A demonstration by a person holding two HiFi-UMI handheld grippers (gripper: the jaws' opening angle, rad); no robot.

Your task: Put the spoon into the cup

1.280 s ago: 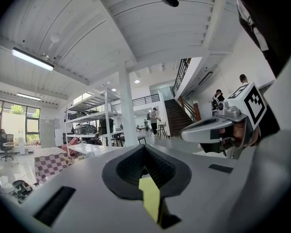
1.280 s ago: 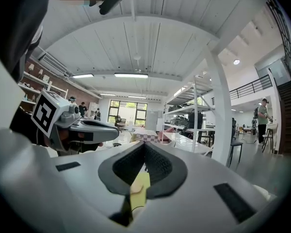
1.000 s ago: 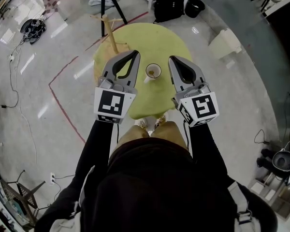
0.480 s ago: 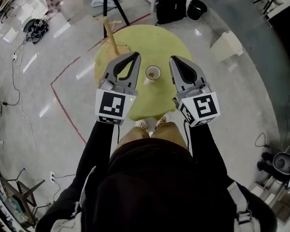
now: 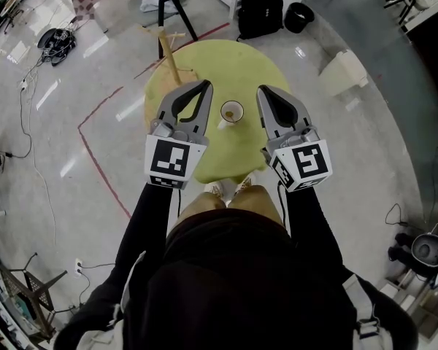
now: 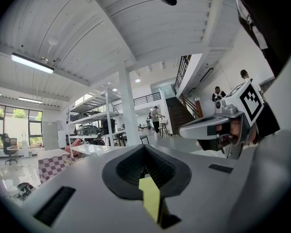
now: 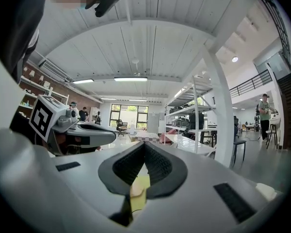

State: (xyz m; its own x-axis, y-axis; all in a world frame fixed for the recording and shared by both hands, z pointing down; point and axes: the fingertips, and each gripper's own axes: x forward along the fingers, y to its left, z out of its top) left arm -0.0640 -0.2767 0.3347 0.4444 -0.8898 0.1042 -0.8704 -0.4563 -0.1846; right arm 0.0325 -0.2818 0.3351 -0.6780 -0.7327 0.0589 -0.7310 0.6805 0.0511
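Note:
A white cup [image 5: 231, 111] stands on the round yellow-green table [image 5: 233, 64], with something brown showing inside it. I cannot make out a spoon apart from it. My left gripper [image 5: 204, 84] hovers just left of the cup and my right gripper [image 5: 262, 90] just right of it, both held level above the table with nothing in them. In the left gripper view the jaws of the left gripper [image 6: 145, 147] meet, and the right gripper [image 6: 218, 126] shows beside it. The right gripper [image 7: 144, 144] is shut too, with the left gripper [image 7: 85, 131] at its side.
A wooden stand [image 5: 171, 55] rises at the table's left edge. Beyond the table are a black stool [image 5: 168, 6], a black backpack [image 5: 261, 9], a black bin [image 5: 298, 17] and a white box [image 5: 343, 70]. Cables [image 5: 55, 42] lie on the floor at left.

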